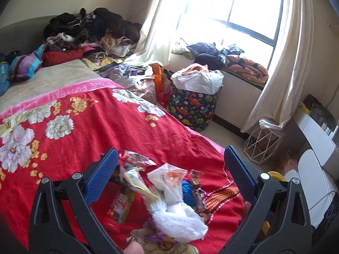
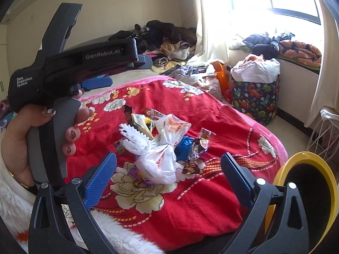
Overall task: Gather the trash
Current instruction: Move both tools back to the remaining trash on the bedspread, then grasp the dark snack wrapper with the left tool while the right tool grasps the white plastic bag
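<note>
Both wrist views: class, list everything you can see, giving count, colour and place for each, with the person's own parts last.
Bedspread: one, red with flowers, over the bed.
Tied plastic bag: one, white, mid-bedspread.
Snack wrappers: several, mixed colours, around the bag.
Clothes pile: one, mostly dark, at the bed's far end.
Dinosaur-print bin: one, dark blue, on the floor by the window.
Yellow-rimmed bin: one, black inside, beside the bed.
Wire basket: one, white, under the curtain.
Curtains: cream, at the window.
Left tongs: open, above the trash.
Right tongs: open.
Hand: one, gripping the left handle.
</note>
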Tool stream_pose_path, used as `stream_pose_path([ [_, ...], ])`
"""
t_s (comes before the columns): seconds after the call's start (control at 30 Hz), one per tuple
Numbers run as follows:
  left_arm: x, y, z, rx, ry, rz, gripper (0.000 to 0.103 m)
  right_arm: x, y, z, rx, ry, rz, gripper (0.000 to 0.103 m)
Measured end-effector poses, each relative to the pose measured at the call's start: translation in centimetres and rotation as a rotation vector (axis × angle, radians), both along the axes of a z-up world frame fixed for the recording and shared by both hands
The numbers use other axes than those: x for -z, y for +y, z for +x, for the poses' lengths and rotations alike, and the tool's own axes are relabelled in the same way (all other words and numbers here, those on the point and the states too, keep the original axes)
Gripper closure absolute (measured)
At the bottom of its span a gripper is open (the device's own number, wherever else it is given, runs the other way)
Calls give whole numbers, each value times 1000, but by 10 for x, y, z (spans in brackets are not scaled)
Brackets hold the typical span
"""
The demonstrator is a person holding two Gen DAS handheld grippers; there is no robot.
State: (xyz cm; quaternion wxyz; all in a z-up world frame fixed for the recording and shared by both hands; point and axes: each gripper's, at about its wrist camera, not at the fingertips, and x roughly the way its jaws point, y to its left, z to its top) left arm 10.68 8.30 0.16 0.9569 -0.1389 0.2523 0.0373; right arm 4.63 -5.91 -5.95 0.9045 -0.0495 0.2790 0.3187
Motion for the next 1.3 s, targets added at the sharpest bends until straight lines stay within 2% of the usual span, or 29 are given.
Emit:
stream_pose_path([
  [0.3,15,45,-1,-101,35,-39,11,21,27,17,-34,79,-28,7],
  [0.63,51,65,9,-143,123,-65,11,51,40,39,-41,164,-45,7],
  [0.83,70,77,21,-160,165,-119,11,60,40,49,-42,220,-27,9],
  [1.0,78,83,37,-165,186,-136,11,66,43,52,-67,259,-32,23],
  [1.1,83,89,45,-170,200,-156,11,68,44,51,-90,280,-31,36],
  [1.23,90,95,51,-162,215,-192,12,69,44,48,-101,280,-27,44],
  [1.3,94,97,52,-154,221,-224,17,69,42,47,-100,273,-20,47],
])
